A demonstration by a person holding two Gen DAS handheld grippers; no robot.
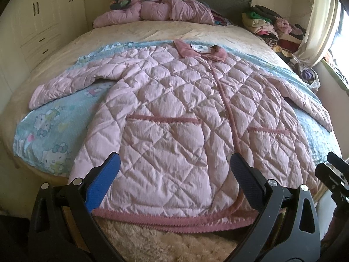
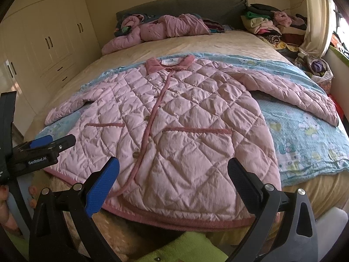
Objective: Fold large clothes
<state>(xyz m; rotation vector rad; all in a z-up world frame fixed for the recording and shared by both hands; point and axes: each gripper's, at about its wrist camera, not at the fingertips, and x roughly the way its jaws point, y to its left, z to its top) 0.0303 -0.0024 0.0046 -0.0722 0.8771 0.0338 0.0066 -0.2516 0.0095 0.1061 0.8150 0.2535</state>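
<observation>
A large pink quilted coat (image 1: pixel 174 113) lies flat and face up on the bed, buttoned, collar (image 1: pixel 196 50) at the far side, both sleeves spread out, hem at the near edge. It also shows in the right wrist view (image 2: pixel 174 131). My left gripper (image 1: pixel 174 170) is open and empty, held above the coat's lower left part near the hem. My right gripper (image 2: pixel 173 174) is open and empty, above the lower right part. The left gripper also shows in the right wrist view (image 2: pixel 52 142), at the left edge beside the coat.
The coat lies on a light blue cartoon blanket (image 1: pixel 50 131) over a beige bed (image 1: pixel 152 30). A crumpled pink coat (image 1: pixel 157 11) lies by the headboard. Piled clothes (image 1: pixel 272 26) fill the far right corner. Wardrobes (image 1: pixel 39 21) stand left; a fluffy rug (image 1: pixel 163 246) lies below.
</observation>
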